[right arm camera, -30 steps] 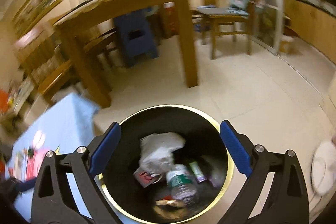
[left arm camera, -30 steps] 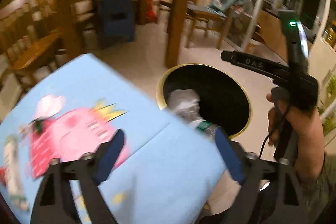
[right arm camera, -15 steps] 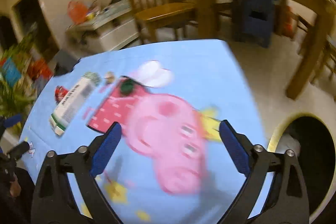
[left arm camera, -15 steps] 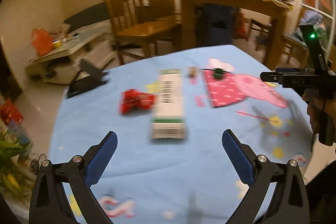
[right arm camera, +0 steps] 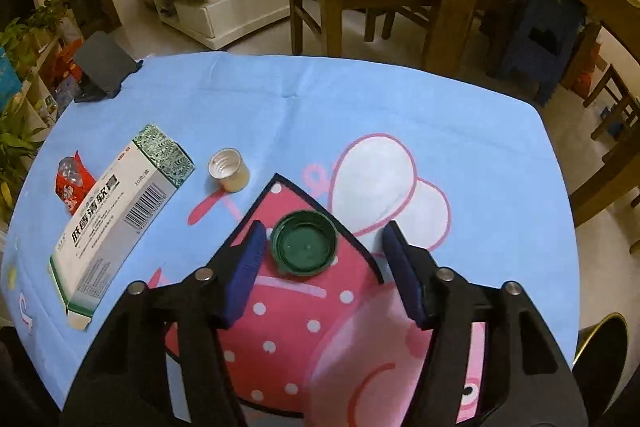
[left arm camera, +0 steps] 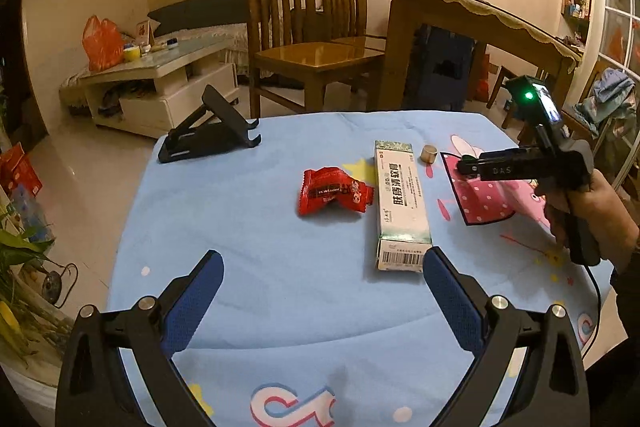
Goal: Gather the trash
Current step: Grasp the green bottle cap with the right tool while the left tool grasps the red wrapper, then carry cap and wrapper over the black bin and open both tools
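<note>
A red snack wrapper (left arm camera: 333, 190) and a white-and-green carton (left arm camera: 401, 207) lie on the blue tablecloth (left arm camera: 280, 299). A small gold cap (left arm camera: 429, 153) stands beyond the carton. My left gripper (left arm camera: 322, 293) is open and empty, near the carton's front end. In the right wrist view a green bottle cap (right arm camera: 304, 247) lies upside down on the pink print. My right gripper (right arm camera: 322, 261) is open, its fingers on either side of the green cap. The carton (right arm camera: 120, 211), gold cap (right arm camera: 229, 169) and wrapper (right arm camera: 72, 183) lie to its left.
A black phone stand (left arm camera: 208, 135) sits at the table's far left corner. Wooden chairs (left arm camera: 312, 39) and a wooden dining table (left arm camera: 480, 23) stand behind. The gold-rimmed bin (right arm camera: 600, 355) is on the floor at the table's right edge.
Both grippers have swung from the bin over to the table. The left one has come down nearer the carton; the right one has dropped around the green cap.
</note>
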Tool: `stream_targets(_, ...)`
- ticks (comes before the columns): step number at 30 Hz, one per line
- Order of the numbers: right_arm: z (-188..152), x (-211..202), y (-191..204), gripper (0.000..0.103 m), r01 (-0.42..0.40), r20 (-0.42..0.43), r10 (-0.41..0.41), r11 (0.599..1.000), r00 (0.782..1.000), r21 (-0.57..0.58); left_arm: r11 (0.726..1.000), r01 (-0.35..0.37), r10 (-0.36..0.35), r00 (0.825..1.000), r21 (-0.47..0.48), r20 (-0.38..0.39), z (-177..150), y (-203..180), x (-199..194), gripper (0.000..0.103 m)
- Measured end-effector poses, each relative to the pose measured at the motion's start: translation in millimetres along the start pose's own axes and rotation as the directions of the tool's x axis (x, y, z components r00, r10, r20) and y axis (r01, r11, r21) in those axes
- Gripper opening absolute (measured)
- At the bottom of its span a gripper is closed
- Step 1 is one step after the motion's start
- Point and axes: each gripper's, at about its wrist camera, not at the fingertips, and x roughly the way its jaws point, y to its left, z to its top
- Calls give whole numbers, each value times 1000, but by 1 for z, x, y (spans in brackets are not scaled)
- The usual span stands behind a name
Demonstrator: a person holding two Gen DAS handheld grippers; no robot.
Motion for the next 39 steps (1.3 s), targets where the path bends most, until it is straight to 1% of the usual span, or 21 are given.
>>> stream_targets(1,-3,-3,-2,35,9,-4,-9,1000,1000,-1,1000,15,-15,1000,-10,-5,1,2,2,96)
stream_targets(2,-7,-8,-3,32,-1,-6,1,1000,1000,1,999,27,-27,1000,-17,-9,2,3,4,96)
stream_targets(3,-12,-13,-3,32,-35,-9,35,999,999,9,999,37,-37,999,-23,-14,6,6,7,96)
stream_targets(4,-18,-17,-4,32,-48,-12,48,999,999,9,999,43,-44,999,-26,-19,10,8,12,96)
stream_targets(6,-28,-24,-5,32,-48,-18,48,999,999,-10,998,54,-55,998,-30,-26,20,13,23,96)
stream_targets(8,-36,-34,-8,32,-64,-10,64,998,998,-8,997,69,-71,997,-36,-39,29,15,35,96)
stream_targets(11,-39,-52,-9,32,-96,31,97,995,995,-13,995,92,-95,993,-44,-76,43,17,60,96)
stream_targets(14,-41,-70,-11,32,-139,66,138,990,988,2,989,138,-144,983,-60,-113,55,16,83,96)
stream_targets(18,-47,-111,-7,32,-184,144,183,983,972,-8,990,133,-137,976,-35,-167,62,11,117,96)
stream_targets(20,-51,-126,-3,32,-185,170,185,983,968,-20,990,133,-141,971,-54,-193,63,13,131,96)
stream_targets(22,-53,-134,-2,32,-193,182,194,981,964,-22,990,117,-130,969,-74,-209,64,15,141,92)
stream_targets(23,-52,-135,-4,32,-192,184,193,981,964,-22,990,113,-128,969,-84,-212,64,17,145,89)
stream_targets(25,-52,-135,-8,32,-186,184,185,982,965,-15,992,92,-109,973,-91,-203,66,19,144,78)
stream_targets(27,-53,-132,-13,32,-187,179,184,982,967,0,997,41,-55,978,-71,-203,63,19,140,53)
stream_targets(28,-53,-132,-14,32,-184,178,181,983,967,2,998,13,-25,978,-58,-205,61,18,138,46)
stream_targets(29,-53,-132,-15,32,-178,179,175,984,968,2,999,0,-11,978,-53,-208,58,18,134,41)
stream_targets(30,-53,-133,-16,32,-170,183,167,985,969,-1,999,-4,-7,977,-54,-214,55,17,129,38)
stream_targets(32,-52,-134,-14,32,-153,194,152,988,969,-9,999,-31,21,974,-40,-224,48,16,120,31)
stream_targets(34,-52,-137,-15,32,-142,204,142,990,969,-15,997,-35,19,975,-69,-222,43,21,110,30)
stream_targets(35,-53,-138,-16,32,-136,209,136,991,968,-16,995,-47,28,976,-84,-214,42,24,105,29)
stream_targets(39,-58,-146,-24,32,-124,226,123,992,966,-7,982,-91,69,988,-163,-135,41,36,71,28)
